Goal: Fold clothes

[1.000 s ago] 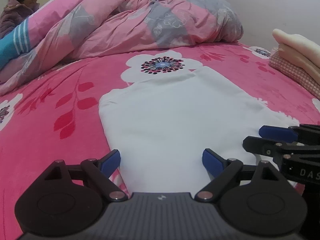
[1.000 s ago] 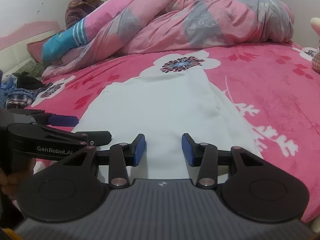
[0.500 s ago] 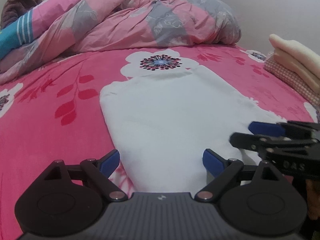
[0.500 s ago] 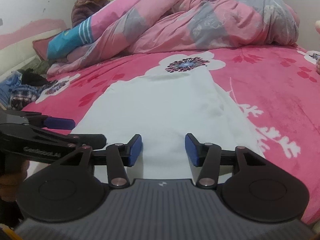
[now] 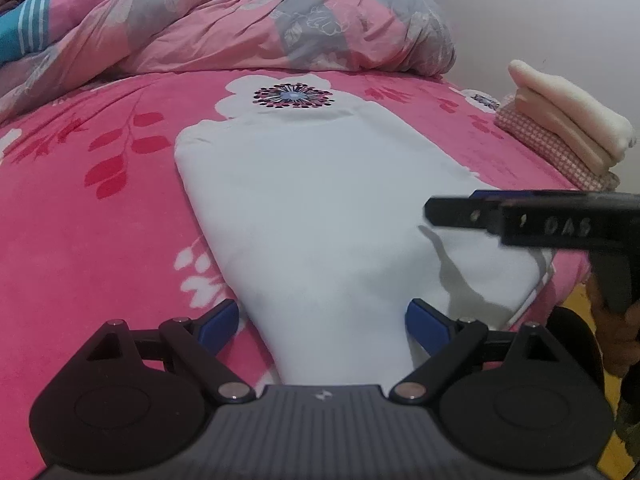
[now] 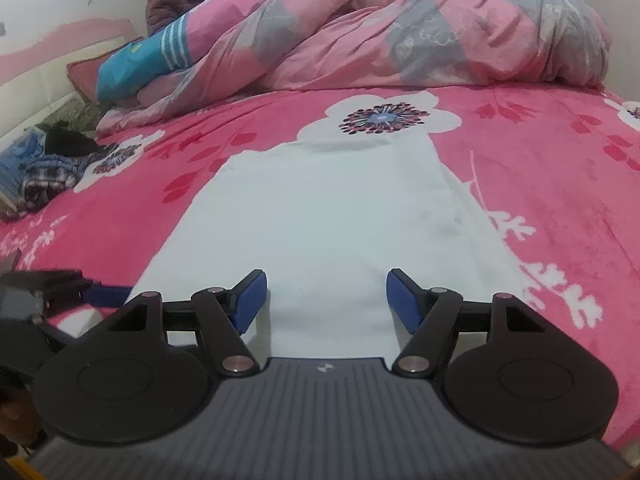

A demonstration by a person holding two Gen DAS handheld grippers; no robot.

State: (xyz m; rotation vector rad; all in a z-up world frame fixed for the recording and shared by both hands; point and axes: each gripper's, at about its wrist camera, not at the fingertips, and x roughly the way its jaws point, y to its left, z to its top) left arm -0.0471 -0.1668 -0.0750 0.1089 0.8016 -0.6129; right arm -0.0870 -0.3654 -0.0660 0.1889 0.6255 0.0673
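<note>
Since the earlier frames the right tool (image 6: 326,300) has been opening its jaws over the white garment (image 6: 332,216); nothing is gripped. Left tool (image 5: 322,322) stands wide open, empty, straddling the garment's near edge. Garment lies flat on the pink floral bed (image 5: 80,240), running toward 12 o'clock. Folded stack (image 5: 568,124) at 2 o'clock. Crumpled duvet (image 5: 260,20) farthest, at 12.
</note>
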